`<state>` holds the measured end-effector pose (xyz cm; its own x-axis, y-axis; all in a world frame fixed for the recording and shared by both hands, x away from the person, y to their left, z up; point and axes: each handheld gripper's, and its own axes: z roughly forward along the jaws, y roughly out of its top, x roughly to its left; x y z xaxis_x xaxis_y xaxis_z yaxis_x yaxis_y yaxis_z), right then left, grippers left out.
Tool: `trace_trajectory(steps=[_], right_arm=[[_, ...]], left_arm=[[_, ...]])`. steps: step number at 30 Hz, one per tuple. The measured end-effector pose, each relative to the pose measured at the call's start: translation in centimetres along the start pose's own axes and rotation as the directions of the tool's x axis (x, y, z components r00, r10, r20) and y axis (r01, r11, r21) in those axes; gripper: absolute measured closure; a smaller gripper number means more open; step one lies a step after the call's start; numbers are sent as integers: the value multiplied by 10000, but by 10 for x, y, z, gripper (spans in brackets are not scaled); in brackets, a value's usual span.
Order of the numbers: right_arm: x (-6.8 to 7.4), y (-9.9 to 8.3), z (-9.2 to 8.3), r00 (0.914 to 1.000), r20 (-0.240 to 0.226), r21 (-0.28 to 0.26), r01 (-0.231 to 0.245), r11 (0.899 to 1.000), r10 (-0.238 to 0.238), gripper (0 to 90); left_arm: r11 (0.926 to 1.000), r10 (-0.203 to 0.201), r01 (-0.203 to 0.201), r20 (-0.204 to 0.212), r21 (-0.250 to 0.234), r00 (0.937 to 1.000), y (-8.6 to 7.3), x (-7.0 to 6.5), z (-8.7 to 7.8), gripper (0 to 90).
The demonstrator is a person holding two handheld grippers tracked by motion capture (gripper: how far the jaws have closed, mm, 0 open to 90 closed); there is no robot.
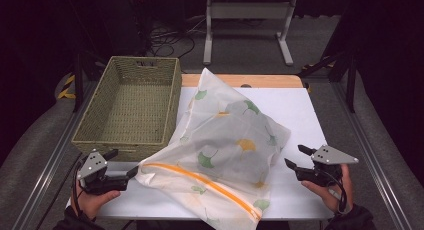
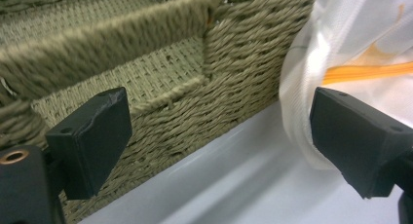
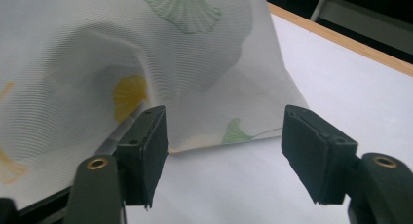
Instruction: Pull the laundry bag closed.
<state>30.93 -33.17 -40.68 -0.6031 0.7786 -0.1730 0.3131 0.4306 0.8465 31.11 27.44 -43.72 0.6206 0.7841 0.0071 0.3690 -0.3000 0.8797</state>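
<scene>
Left gripper view: basket (image 2: 160,63) weave; high view: mesh bag (image 1: 220,145) whole.

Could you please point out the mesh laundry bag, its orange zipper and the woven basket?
mesh laundry bag (image 1: 225,140): high view, middle of its fabric.
orange zipper (image 1: 200,177): high view, mid-length.
woven basket (image 1: 172,102): high view, right wall.

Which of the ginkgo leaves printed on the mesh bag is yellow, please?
The leaf at the middle of the bag, above its orange zip; the others around it are green.
</scene>
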Motion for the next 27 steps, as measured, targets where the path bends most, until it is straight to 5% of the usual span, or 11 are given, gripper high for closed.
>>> trace_trajectory(steps=[7,11,14,27], right_arm=[[-8,-11,6,9991,268,62,-329,9994,327,248],[-8,-18,7,9982,432,192,-430,9989,422,231],[-8,-23,8,9967,606,194,-558,9983,545,211],[-8,-27,12,9939,838,71,-722,9974,713,175]], left_arm=[[9999,-118,119,-104,112,9999,-5,6,8,88],[9994,-236,238,88,-251,9997,-8,6,4,98],[9995,-282,279,-218,-112,9994,-14,4,-3,98],[9953,-544,558,-203,786,9983,-30,-1,3,81]])
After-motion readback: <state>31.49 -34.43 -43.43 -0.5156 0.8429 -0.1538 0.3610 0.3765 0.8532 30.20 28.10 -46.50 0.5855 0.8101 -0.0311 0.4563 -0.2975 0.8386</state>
